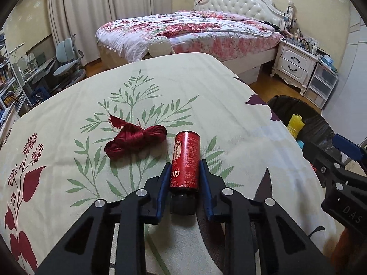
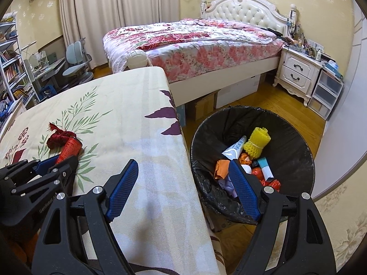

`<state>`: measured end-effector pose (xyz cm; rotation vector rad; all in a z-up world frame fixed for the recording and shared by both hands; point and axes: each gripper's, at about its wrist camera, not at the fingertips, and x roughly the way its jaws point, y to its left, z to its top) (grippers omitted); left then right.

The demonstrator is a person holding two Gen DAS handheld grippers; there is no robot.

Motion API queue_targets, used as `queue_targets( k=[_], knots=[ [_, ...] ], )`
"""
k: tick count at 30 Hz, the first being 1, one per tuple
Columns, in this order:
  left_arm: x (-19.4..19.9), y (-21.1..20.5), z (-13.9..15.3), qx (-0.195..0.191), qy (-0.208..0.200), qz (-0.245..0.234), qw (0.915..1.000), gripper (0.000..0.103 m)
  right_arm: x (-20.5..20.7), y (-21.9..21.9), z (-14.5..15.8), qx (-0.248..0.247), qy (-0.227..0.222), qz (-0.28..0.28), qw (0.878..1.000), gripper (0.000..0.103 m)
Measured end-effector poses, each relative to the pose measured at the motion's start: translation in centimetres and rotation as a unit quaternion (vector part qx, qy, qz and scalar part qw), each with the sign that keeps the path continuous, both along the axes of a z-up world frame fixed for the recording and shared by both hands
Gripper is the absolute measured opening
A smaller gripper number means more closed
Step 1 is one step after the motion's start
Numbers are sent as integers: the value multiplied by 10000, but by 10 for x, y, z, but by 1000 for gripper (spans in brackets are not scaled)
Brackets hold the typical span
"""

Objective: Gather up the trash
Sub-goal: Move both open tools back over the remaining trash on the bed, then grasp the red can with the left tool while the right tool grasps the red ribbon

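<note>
A red bottle (image 1: 186, 158) with a black cap lies on the leaf-patterned tablecloth (image 1: 183, 80), cap end toward the camera. My left gripper (image 1: 185, 163) is shut on it, a blue pad pressed against each side. Just left of the bottle lies a bundle of dark red cord (image 1: 135, 141). In the right wrist view the same bottle (image 2: 70, 147) and cord (image 2: 58, 137) show at the left. My right gripper (image 2: 183, 163) stands open and empty, one finger over the table's edge, the other over the black-lined trash bin (image 2: 298, 142).
The bin stands on the wood floor against the table's right side and holds a yellow foam net (image 2: 257, 143), a tube and several wrappers. Beyond the table are a bed (image 2: 206, 45), a white nightstand (image 2: 298, 73) and a desk chair (image 2: 75, 61).
</note>
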<state>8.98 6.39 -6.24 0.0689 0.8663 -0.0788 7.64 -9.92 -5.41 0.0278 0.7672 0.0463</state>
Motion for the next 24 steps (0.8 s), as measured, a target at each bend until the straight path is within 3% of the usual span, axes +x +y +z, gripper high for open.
queue_targets(
  k=[12, 24],
  knots=[
    [-36, 13, 0, 23, -55, -40, 10000, 27, -6, 13, -2, -18, 30, 172, 9998, 79],
    [-40, 71, 2, 23, -84, 619, 9980, 27, -5, 60, 1, -40, 36, 697, 9976, 79]
  ],
)
